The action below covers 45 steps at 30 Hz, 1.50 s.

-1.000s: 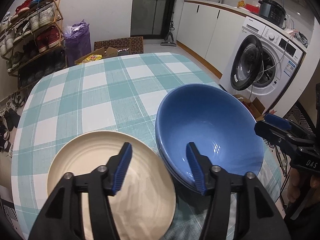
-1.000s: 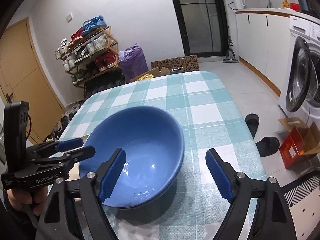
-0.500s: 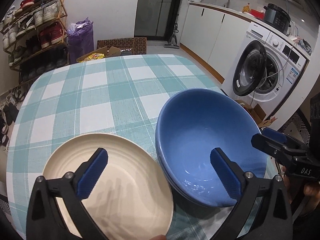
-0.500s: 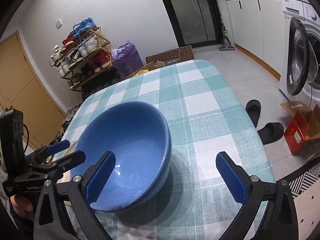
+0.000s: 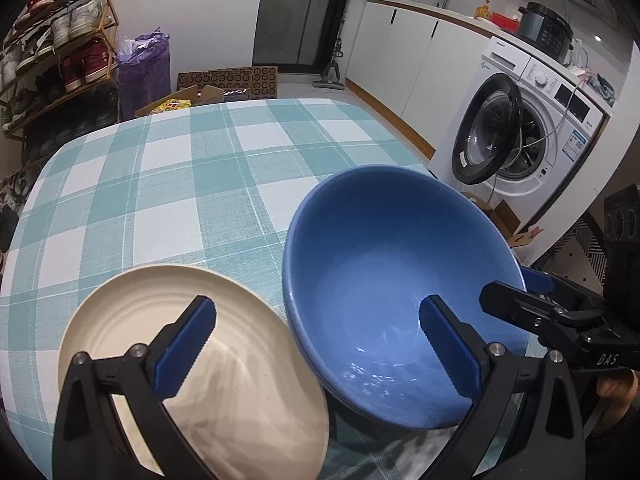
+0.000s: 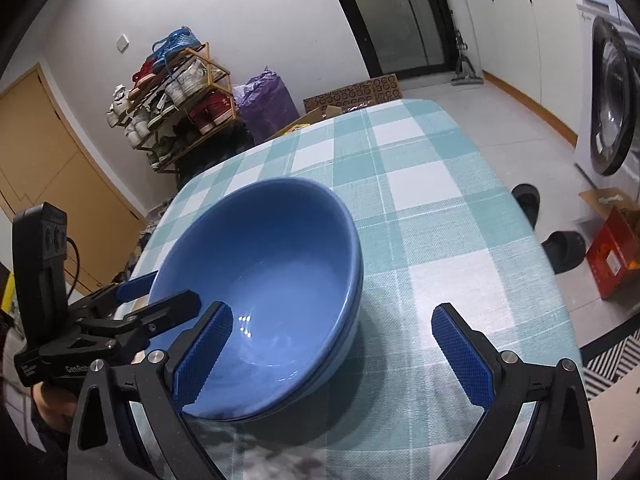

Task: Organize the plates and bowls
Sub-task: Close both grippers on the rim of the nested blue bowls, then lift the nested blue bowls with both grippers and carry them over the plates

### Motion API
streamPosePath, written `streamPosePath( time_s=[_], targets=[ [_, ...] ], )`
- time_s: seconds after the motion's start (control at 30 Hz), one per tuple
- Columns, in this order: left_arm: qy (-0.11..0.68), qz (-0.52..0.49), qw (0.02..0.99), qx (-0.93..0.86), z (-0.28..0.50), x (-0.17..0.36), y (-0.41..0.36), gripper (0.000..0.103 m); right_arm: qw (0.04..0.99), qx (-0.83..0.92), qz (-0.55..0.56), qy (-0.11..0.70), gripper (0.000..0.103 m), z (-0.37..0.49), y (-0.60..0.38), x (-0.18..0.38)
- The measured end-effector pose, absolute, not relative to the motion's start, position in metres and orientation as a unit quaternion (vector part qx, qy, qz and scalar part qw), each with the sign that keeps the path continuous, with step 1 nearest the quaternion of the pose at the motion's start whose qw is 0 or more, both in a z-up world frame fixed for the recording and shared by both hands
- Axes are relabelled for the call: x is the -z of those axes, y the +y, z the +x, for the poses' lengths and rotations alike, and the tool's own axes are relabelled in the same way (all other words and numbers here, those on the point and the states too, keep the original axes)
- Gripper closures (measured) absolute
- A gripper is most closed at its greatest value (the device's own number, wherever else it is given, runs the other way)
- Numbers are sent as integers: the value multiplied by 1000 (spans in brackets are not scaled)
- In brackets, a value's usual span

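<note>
The blue bowls (image 5: 400,292) sit nested, one inside the other, a doubled rim showing along the lower side in both views. The stack rests on the desk (image 5: 180,184) near its front edge, toward the front right corner. Just beside it, toward the front left corner, lies the cream plate (image 5: 192,364); from the left wrist view its rim appears to touch or slip slightly under the bowls, though I cannot tell which.

What has just changed: a second ago the left hand-held gripper (image 5: 316,352) had its blue pads drawn close together, at the near rim between plate and bowl. Half a second ago they were spread wide, and now they stand well apart with nothing between them, one pad over the plate and the other over the bowl's inside. The right hand-held gripper (image 6: 336,356) has also widened a little over the same second; its jaws are apart and empty, its left pad over the near rim of the bowls and its right pad above bare checked cloth.

I judge that the bowls are now released and stacked, so that part of the tidying looks done. The plate lies alone and would be the likely next thing to handle.
</note>
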<state>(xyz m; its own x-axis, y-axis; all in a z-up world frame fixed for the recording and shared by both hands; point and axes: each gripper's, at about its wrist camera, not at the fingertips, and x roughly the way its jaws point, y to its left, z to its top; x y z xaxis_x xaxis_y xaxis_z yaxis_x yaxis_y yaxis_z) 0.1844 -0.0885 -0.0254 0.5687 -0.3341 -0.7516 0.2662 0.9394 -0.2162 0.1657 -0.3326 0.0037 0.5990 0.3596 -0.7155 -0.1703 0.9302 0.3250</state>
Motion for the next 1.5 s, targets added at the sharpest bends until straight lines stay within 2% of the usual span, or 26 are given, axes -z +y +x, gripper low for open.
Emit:
streamPosePath(
  time_s=[0.17,0.3,0.53,0.6,0.67,0.73,0.8,0.93,1.17,1.5],
  targets=[
    [430,-36,884,181,184,24,-92,2,886,-150,115,423,3,166,-334,-3],
    [428,-35,885,181,183,23,-93,3,883,-155,112,429,13,165,-331,-2],
    [428,-25,884,188,180,21,-97,12,875,-164,114,440,15,165,-328,2],
    [428,-20,882,194,179,21,-98,19,875,-168,113,440,15,166,-326,3],
    [429,-13,881,196,177,22,-101,21,876,-169,111,438,15,165,-326,3],
    [427,-8,882,198,175,22,-102,22,877,-170,107,437,19,165,-324,3],
    [427,-6,881,204,174,21,-104,30,877,-171,104,437,20,164,-322,3],
    [425,1,882,201,173,22,-105,33,876,-176,99,437,25,163,-320,4],
    [427,-5,883,193,173,22,-99,47,874,-184,97,438,31,162,-317,4],
    [429,-4,885,183,172,23,-99,51,875,-170,95,443,47,161,-319,5]
  ],
)
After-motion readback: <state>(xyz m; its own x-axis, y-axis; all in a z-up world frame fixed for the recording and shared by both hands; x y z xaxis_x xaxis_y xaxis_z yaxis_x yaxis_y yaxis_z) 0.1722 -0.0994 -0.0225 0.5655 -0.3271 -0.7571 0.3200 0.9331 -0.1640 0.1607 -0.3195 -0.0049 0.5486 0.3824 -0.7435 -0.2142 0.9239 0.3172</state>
